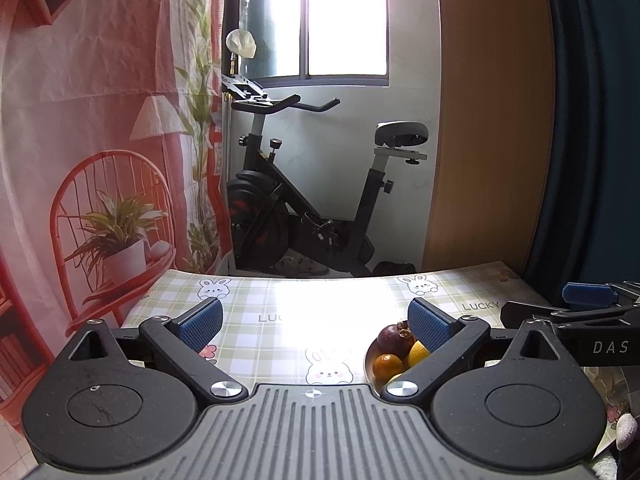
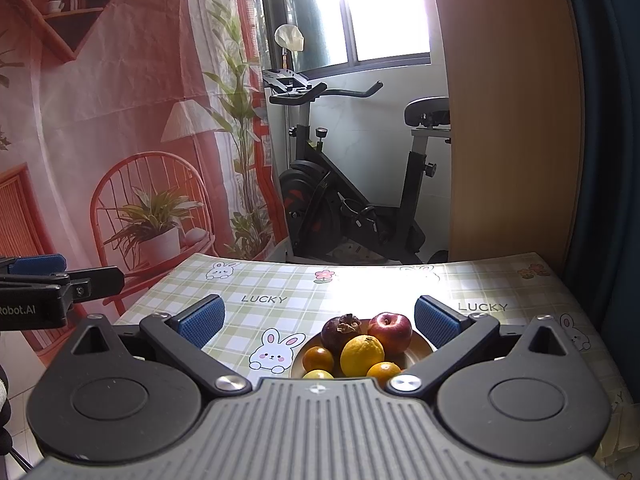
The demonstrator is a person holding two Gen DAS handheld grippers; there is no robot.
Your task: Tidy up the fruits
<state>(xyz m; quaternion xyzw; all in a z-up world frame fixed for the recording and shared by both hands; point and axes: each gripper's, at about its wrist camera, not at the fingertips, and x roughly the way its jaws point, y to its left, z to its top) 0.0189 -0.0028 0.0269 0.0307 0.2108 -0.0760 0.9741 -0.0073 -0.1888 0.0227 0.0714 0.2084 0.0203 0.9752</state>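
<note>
"LUCKY" tablecloth [image 2: 264,300] bears fruit plate [image 2: 420,350]; "DAS" marks right gripper [image 1: 586,295].

Bright window [image 2: 384,20] at rear, daylight overexposed, glare patch thrown onto table [image 2: 280,284]. Table covered with green-checked cloth printed with rabbits, flowers and "LUCKY". Black exercise bike [image 2: 352,184] parked below window, against white wall [image 2: 368,132]. Printed backdrop [image 2: 120,120] hung at left: red shelves, lamp, rattan chair, potted plants. Wooden panel [image 2: 512,120] standing right of bike. Dark blue curtain [image 2: 608,120] at far right edge. Pale tiled floor [image 1: 12,452] visible at lower left.
</note>
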